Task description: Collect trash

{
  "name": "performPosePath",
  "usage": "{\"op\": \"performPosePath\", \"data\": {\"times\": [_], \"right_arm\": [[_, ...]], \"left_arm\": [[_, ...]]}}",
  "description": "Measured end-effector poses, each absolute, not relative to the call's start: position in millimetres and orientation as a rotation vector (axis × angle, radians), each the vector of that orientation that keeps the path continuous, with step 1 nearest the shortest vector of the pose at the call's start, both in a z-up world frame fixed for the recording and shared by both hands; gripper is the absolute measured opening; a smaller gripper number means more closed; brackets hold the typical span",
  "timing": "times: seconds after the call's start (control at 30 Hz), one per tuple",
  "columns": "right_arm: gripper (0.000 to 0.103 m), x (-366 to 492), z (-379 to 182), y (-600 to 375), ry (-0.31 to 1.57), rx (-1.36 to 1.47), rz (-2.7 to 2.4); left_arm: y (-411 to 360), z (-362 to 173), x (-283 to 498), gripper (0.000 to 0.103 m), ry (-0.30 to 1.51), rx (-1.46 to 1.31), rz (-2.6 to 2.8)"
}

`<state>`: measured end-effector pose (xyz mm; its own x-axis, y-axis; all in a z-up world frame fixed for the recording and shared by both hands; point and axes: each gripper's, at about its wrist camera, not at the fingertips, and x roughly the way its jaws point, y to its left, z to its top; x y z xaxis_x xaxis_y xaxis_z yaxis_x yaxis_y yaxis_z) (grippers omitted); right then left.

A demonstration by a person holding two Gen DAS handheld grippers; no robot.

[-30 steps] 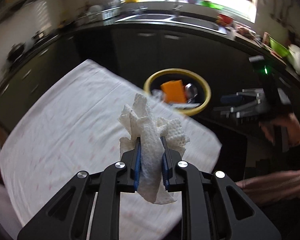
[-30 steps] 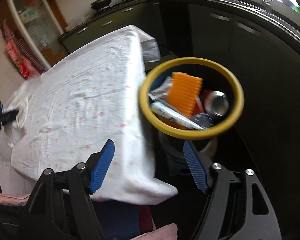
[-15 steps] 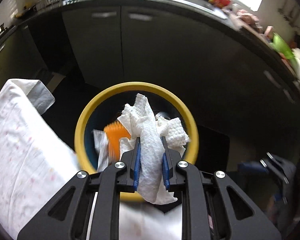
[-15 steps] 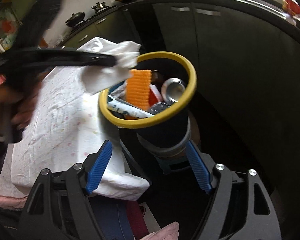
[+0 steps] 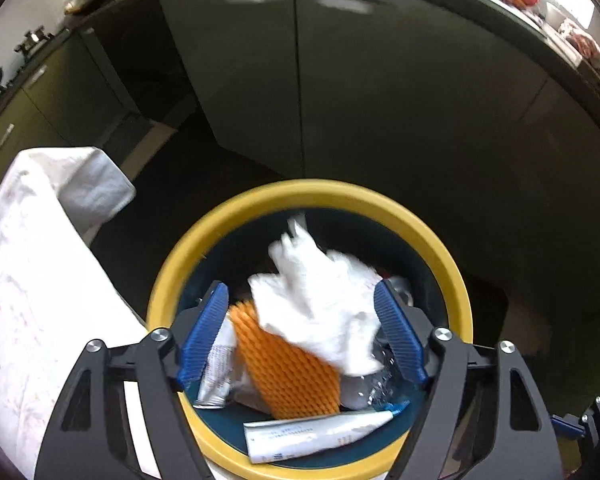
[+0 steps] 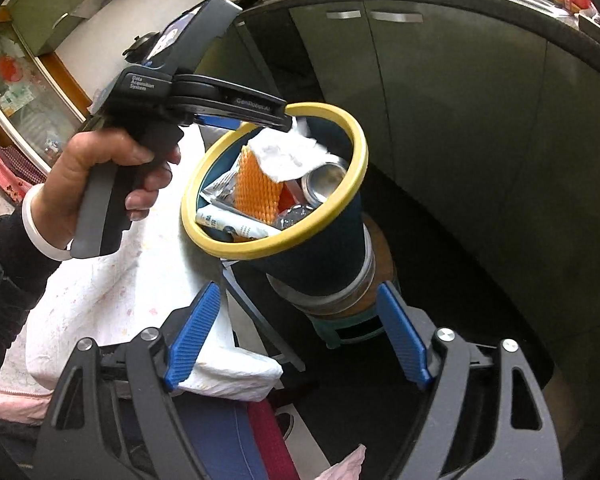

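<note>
While the left claw (image 5: 300,336) hangs spread wide and empty above the yellow-rimmed bin (image 5: 452,280), the crumpled white paper towel (image 5: 320,304) lies inside on ribbed orange trash (image 5: 288,372); right claw (image 6: 296,336) gapes, holding nothing

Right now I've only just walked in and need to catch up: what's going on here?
A person is collecting trash with a claw in each hand. The left claw is open over the yellow-rimmed bin, and a crumpled paper towel lies between its fingers, untouched by them, on top of the trash. Below it are an orange sponge, a tube and a can. The right claw is open and empty, beside the cloth-covered table.
</note>
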<state>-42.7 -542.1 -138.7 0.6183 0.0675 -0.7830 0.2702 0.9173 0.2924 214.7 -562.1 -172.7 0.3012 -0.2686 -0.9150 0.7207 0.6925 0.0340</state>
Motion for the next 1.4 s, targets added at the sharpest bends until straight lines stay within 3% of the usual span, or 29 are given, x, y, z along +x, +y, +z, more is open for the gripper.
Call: {"op": "performPosePath", "data": {"times": [0.3,0.53,0.77,1.03,1.4], "right_arm": [[0.081,-41,-128,-517,0.915,0.330,-0.121],[0.085,-41,-120,-498,0.896,0.304,-0.113],[0.096,-36,-103,-460,0.853,0.246,-0.074],[0.096,-36,-68,-387,0.758,0.101,-0.021],[0.096,-63,1,-319,0.595,-0.026,-0.013]], "left_arm": [[-492,-124,192,0.088,0.957,0.357,-0.680],[-354,-69,135,0.098,0.700,0.280,-0.553],[-208,-43,77,0.098,0.636,0.152,-0.339],[-83,-35,10,0.098,0.597,0.075,-0.134],[-12,-27,-57,0.098,0.526,0.005,-0.078]]}}
